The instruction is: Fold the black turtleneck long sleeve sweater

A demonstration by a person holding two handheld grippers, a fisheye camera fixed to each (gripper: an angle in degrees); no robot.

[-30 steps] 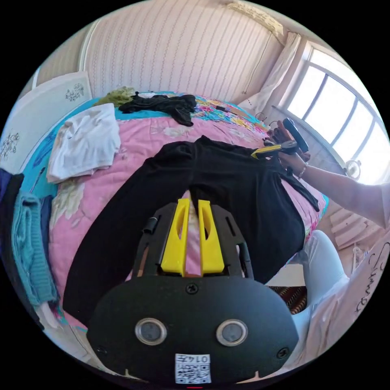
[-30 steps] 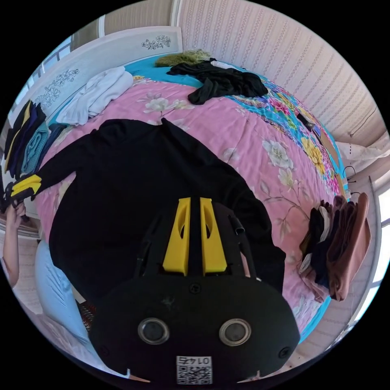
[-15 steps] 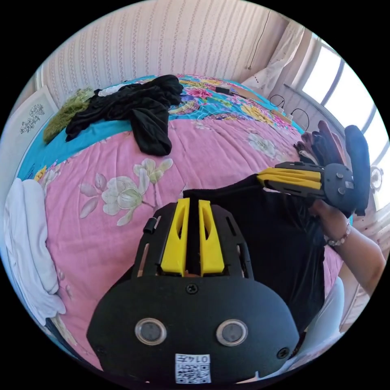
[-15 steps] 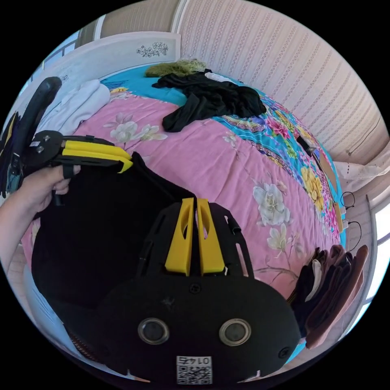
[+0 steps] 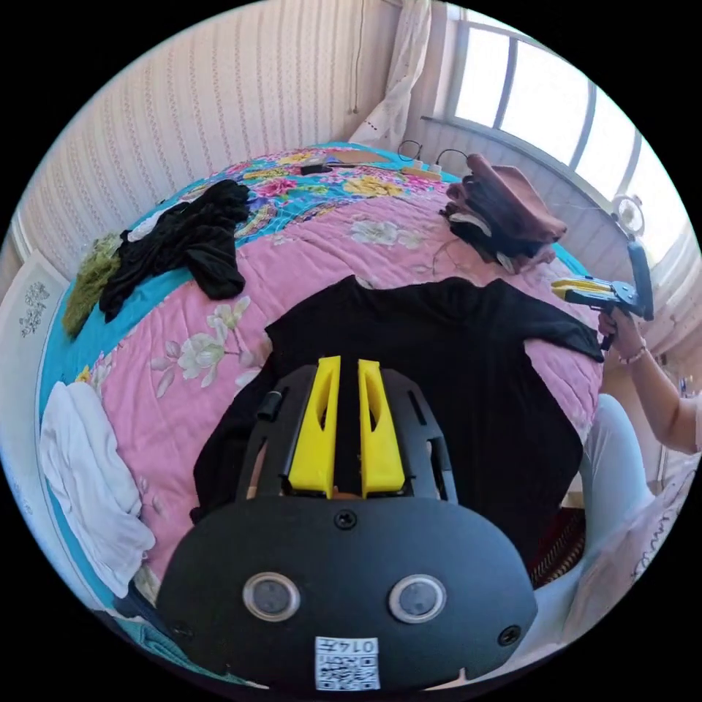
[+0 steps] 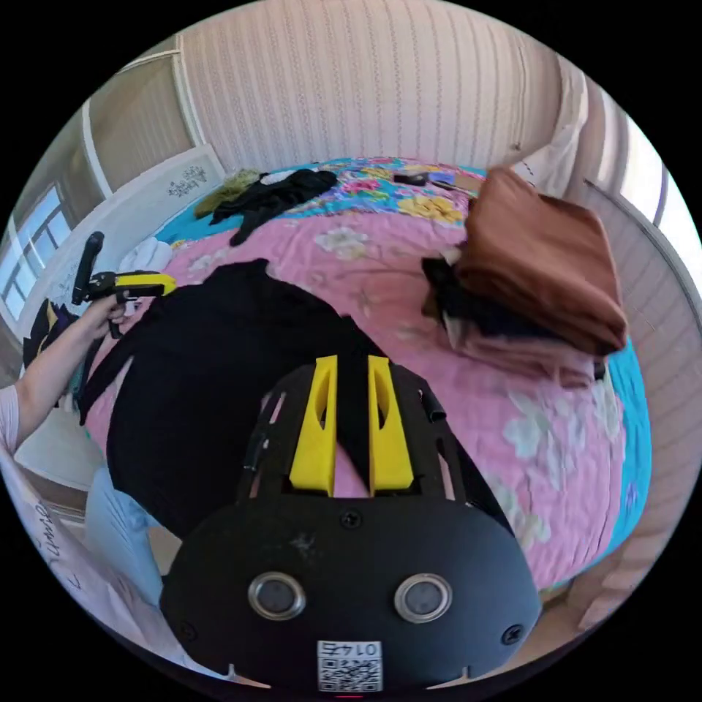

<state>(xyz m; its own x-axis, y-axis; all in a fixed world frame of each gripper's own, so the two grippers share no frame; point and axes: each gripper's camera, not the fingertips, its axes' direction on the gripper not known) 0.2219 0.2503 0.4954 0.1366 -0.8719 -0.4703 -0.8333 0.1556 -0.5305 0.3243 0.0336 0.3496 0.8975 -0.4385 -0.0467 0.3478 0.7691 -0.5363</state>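
The black turtleneck sweater (image 5: 439,365) lies spread across the pink floral bedspread (image 5: 322,256), mid-frame in both views. The left claw (image 5: 342,380) hovers over it, jaws narrowly parted, gripping nothing. The right claw (image 6: 349,380) hangs likewise, slightly open, empty. A brown folded stack (image 6: 541,270) sits upper right.
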